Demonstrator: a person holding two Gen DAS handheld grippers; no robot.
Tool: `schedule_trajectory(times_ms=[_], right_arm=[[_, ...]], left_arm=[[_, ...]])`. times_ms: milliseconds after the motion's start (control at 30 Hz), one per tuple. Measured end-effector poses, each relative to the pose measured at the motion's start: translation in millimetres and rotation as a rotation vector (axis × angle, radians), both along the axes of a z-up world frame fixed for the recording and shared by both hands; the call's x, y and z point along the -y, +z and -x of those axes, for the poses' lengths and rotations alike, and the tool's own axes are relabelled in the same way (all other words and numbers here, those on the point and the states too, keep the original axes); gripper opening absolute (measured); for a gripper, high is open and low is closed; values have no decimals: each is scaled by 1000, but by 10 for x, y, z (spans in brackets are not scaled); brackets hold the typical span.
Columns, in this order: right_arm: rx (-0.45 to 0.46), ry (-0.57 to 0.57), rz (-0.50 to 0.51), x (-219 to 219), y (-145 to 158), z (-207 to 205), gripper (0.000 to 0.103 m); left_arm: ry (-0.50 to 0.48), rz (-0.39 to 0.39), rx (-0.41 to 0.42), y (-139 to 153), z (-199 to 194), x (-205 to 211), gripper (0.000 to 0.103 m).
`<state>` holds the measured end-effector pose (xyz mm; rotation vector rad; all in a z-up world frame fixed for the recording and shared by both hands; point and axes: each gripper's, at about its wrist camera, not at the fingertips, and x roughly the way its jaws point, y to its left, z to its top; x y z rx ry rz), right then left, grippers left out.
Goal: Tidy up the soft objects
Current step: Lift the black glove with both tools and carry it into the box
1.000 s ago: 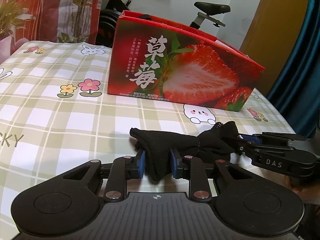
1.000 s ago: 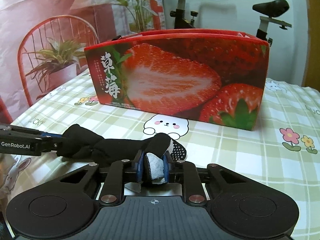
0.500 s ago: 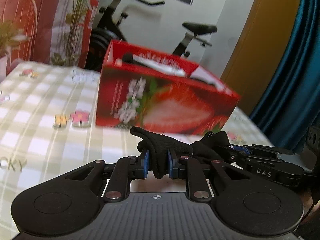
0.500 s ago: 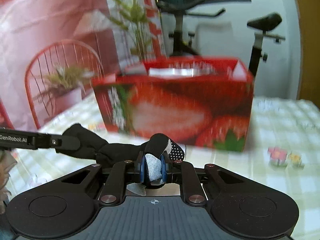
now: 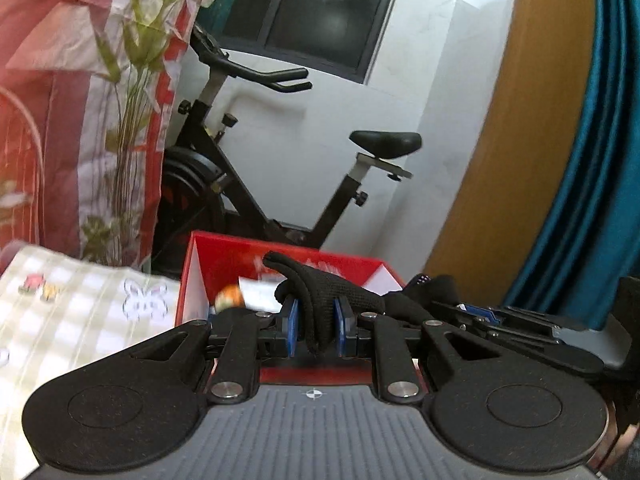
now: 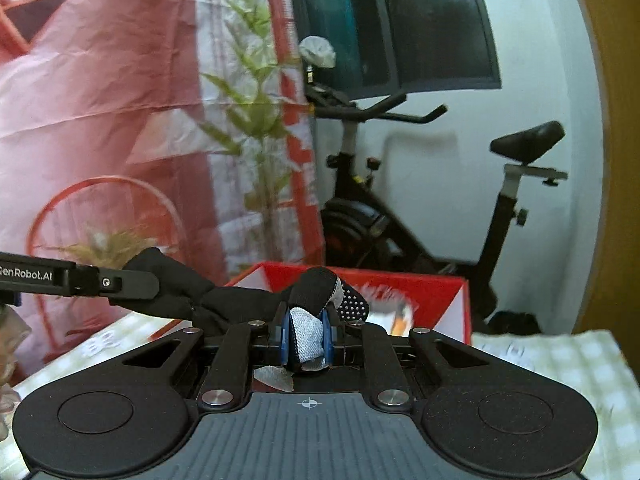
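Note:
A black sock [image 5: 320, 300] with a grey heel and white grip dots hangs stretched between my two grippers. My left gripper [image 5: 316, 330] is shut on one end of it. My right gripper [image 6: 306, 338] is shut on the grey and black end [image 6: 306, 332]. Both hold it in the air just above the open top of the red strawberry box [image 5: 224, 252], which also shows in the right wrist view [image 6: 424, 284]. White and orange items lie inside the box. The right gripper shows in the left wrist view [image 5: 464, 309], and the left gripper in the right wrist view [image 6: 132, 282].
The checked tablecloth [image 5: 80, 312] with flower and rabbit prints lies to the left of the box. An exercise bike [image 5: 248, 184] stands behind the table. A red patterned curtain and a plant [image 6: 256, 128] are at the left, a blue curtain [image 5: 592, 160] at the right.
Both grippers have lifted the sock off the table and carried it up and forward, from in front of the box to above its open top.

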<state>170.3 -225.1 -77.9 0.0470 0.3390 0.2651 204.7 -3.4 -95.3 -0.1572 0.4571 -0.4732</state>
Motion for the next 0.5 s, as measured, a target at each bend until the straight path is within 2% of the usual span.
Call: schedule_trajectory(times_ms=[133,267,500], right_arm=[[-5,-57,33,-15,-71,-383,14],[-58,-94,73,-63,-271,-657,15],[-174,-101,132,-157,-580,-875,17]], left_arm=[[25,-73,-10,-41,-348,181,20],[48,-127,-57,-205,-621,293,20],[51,-207,-127,-453,-790,308,25]])
